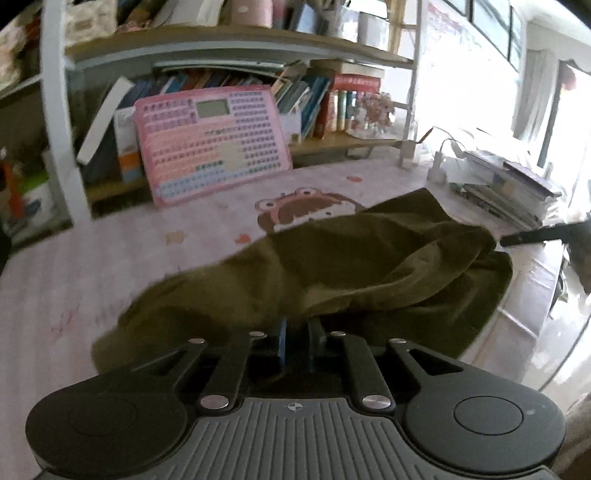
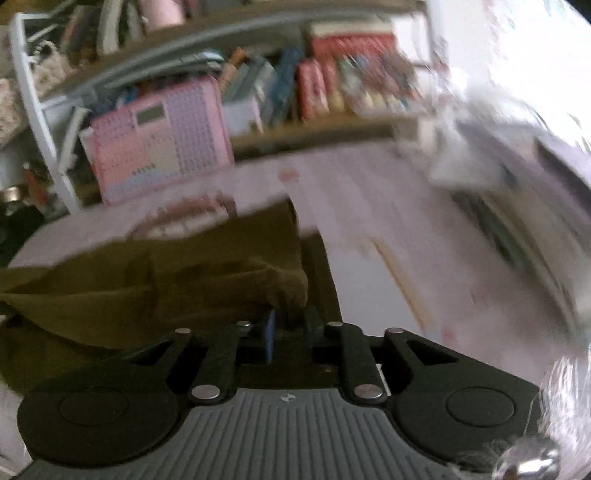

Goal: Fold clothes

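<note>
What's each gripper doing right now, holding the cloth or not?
Left gripper: closed on a fold of the olive-green garment.
Right gripper: closed on the garment's edge; the view is blurred.

Crowded bookshelf point(image 1: 229, 55), pink-covered table point(image 1: 110, 266), bright window point(image 1: 480, 22) at right, stacked books point(image 1: 509, 184)

The fingertips of the left gripper point(image 1: 298, 332) are hidden under the olive garment point(image 1: 332, 266); those of the right gripper point(image 2: 290, 325) are likewise buried in cloth. The right wrist view is smeared by blur; book titles on the shelf point(image 2: 332, 125) cannot be read
</note>
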`<state>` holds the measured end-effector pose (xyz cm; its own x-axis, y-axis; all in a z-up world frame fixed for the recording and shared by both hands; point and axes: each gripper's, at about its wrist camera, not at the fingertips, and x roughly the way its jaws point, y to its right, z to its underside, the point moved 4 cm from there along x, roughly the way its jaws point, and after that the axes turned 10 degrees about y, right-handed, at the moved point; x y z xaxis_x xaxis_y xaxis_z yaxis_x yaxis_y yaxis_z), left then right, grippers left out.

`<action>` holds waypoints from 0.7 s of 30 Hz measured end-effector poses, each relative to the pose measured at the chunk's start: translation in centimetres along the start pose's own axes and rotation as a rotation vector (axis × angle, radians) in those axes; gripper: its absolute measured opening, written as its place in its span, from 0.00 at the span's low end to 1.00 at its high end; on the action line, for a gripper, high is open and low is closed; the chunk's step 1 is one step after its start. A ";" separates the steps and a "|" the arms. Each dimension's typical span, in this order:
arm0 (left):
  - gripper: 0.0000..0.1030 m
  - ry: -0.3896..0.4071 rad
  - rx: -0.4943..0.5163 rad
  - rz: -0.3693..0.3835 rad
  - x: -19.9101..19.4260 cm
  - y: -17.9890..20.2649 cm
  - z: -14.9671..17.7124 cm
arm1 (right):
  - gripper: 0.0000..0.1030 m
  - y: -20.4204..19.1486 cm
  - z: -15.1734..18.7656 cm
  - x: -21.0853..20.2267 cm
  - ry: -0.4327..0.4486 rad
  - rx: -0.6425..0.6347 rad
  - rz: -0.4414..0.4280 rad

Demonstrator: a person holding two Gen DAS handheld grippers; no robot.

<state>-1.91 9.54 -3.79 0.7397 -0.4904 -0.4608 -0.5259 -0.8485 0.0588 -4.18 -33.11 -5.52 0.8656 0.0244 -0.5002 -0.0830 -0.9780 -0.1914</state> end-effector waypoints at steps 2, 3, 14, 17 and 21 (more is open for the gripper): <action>0.14 0.010 -0.043 -0.012 -1.3 -0.1 0.8 | 0.16 0.2 1.2 -1.1 -0.018 0.033 0.017; 0.14 0.014 -0.067 -0.020 -2.0 -0.2 1.2 | 0.16 0.2 1.5 -1.6 -0.027 0.042 0.024; 0.20 0.127 -0.678 -0.026 -6.4 -3.2 4.3 | 0.47 -0.8 2.8 -5.2 -0.096 0.254 0.021; 0.20 0.160 -0.989 0.031 -5.6 -4.3 5.8 | 0.53 -1.2 2.0 -4.4 -0.114 0.416 -0.024; 0.25 0.197 -1.273 0.060 -4.3 -4.7 7.5 | 0.56 -0.8 1.4 -2.6 -0.127 0.660 -0.039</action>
<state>-5.71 17.11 -8.71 0.8355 -0.4627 -0.2963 0.1270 -0.3620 0.9235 -7.05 -32.09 -5.20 0.8128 0.1211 -0.5698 -0.3717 -0.6454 -0.6673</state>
